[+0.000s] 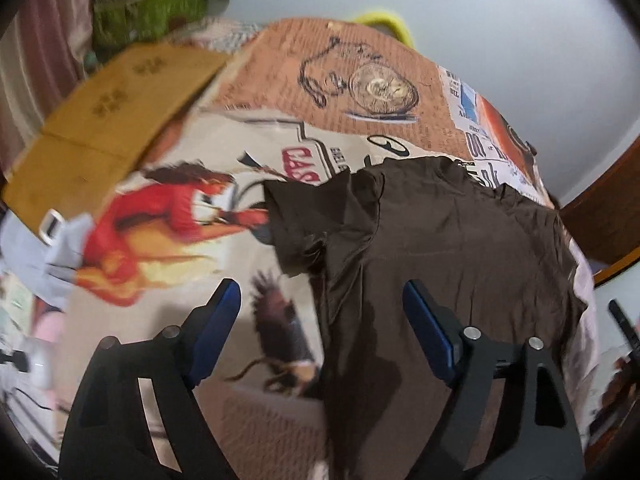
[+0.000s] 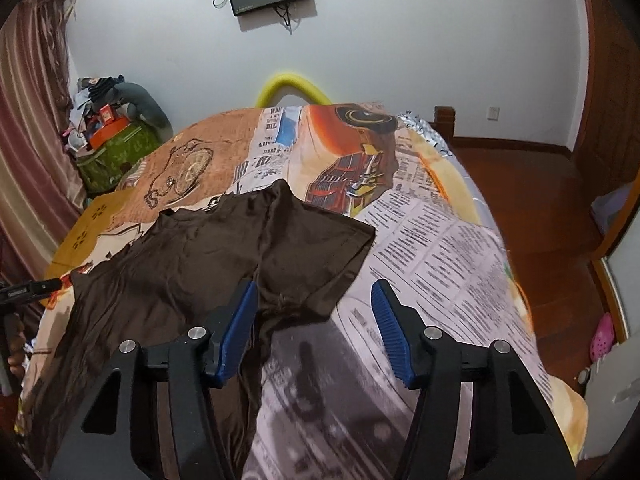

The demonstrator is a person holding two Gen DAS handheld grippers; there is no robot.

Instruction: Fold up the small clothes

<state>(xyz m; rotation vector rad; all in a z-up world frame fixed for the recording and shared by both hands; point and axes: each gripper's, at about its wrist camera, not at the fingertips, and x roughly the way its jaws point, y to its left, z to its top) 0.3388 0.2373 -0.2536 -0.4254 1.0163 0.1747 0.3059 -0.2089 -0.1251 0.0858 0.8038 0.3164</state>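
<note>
Lying spread on the patterned bed cover (image 2: 440,240), the brown T-shirt (image 1: 440,248) has both sleeves out. The left tool (image 1: 320,304) hovers spread wide above its left edge; the right tool (image 2: 314,300) hovers spread above its right sleeve, gripping nothing.

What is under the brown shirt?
The brown shirt lies spread out on a bed sheet printed with newspaper text and pictures. The sheet shows all around it, but the part right beneath the shirt is covered, so anything there is hidden.
</note>
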